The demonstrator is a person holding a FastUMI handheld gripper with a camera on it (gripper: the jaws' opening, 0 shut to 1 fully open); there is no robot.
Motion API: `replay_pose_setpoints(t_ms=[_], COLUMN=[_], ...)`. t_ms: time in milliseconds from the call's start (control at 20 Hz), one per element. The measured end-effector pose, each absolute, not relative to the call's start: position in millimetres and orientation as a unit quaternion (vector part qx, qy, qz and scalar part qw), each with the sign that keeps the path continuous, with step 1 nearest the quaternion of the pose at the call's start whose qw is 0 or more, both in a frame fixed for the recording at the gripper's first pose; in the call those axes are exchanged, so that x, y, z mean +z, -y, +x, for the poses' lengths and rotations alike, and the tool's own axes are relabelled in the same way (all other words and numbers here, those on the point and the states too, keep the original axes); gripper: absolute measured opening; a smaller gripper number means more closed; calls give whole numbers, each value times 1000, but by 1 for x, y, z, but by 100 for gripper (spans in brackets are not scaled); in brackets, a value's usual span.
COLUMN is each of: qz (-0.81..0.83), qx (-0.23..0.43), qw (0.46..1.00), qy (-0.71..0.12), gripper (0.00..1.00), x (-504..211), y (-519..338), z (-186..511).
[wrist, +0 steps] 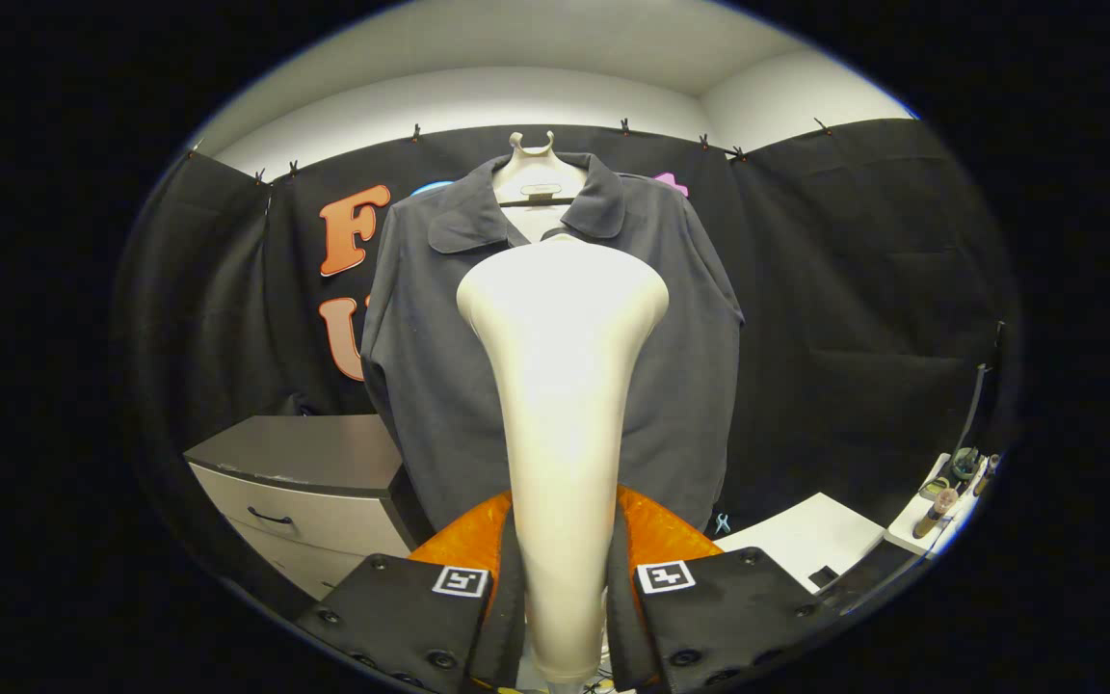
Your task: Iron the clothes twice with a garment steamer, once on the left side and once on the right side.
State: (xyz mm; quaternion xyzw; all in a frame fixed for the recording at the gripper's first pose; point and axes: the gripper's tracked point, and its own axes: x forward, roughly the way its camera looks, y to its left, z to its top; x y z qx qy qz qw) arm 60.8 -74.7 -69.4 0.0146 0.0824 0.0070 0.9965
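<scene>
Gripper view showed the claw [563,617] clamped on the garment steamer [563,386], both black fingers [410,607] pressed against the cream handle from either side. Steamer handle ran straight up between the fingers and widened into a broad cream head well ahead of them. Head faced away from the camera, toward the shirt; could not tell whether it touched the fabric. Orange body part of the claw [656,535] sat right behind the fingers, either side of the handle. Each finger carried a small square marker [460,580] on its top face.

Dark grey collared shirt [439,357] hung beyond the steamer on a pale hanger [531,154], front facing the claw, collar open, sleeves hanging down both sides. Steamer head covered the middle of the shirt's chest, roughly centred, just below the collar.

Left of the claw stood a grey-topped drawer cabinet [314,482] with a dark handle. Right of the claw was a white table [806,535], and further right another white surface with a few small items [950,487], too small to identify.
</scene>
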Motion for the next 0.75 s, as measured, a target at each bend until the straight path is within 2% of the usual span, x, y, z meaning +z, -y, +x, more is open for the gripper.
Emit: replay_pose_setpoints(t_ms=[350, 750], qz=[3, 9], qx=[4, 16], qw=[998, 998], qy=[-59, -65], gripper=[42, 42], x=[-45, -50], y=[65, 51], z=[49, 37])
